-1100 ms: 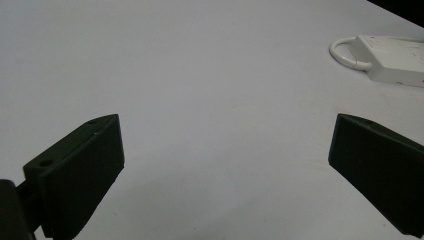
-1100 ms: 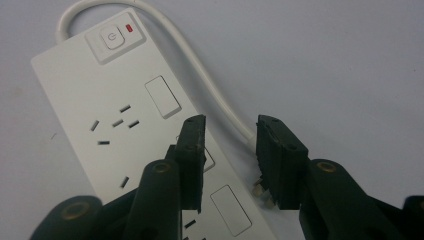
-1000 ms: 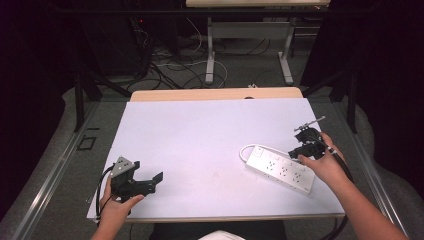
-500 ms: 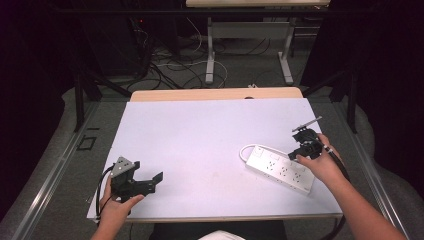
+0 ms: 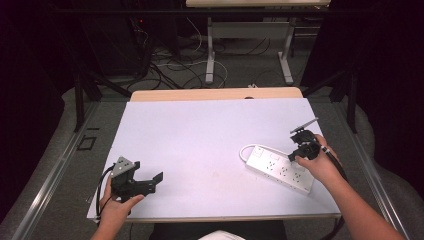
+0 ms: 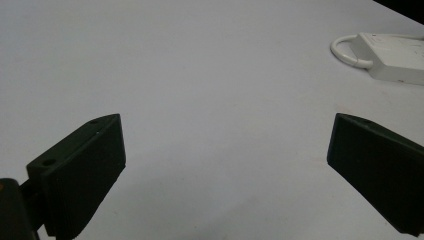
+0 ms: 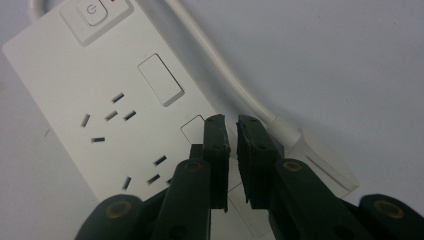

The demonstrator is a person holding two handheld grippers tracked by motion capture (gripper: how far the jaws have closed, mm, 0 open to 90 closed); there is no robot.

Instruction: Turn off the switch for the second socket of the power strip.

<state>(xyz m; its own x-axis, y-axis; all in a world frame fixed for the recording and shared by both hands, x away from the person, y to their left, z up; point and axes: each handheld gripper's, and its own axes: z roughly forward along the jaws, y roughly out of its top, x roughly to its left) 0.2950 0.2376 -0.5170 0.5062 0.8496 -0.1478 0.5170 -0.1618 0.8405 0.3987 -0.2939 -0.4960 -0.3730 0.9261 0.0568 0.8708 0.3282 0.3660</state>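
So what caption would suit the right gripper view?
Right gripper, jaws nearly shut with nothing between them, poised over a white power strip.

High view: above the near table (image 5: 200, 130) edge, facing forward and down; left gripper view: low, distant from the power strip (image 6: 395, 55); right gripper view: close above it.
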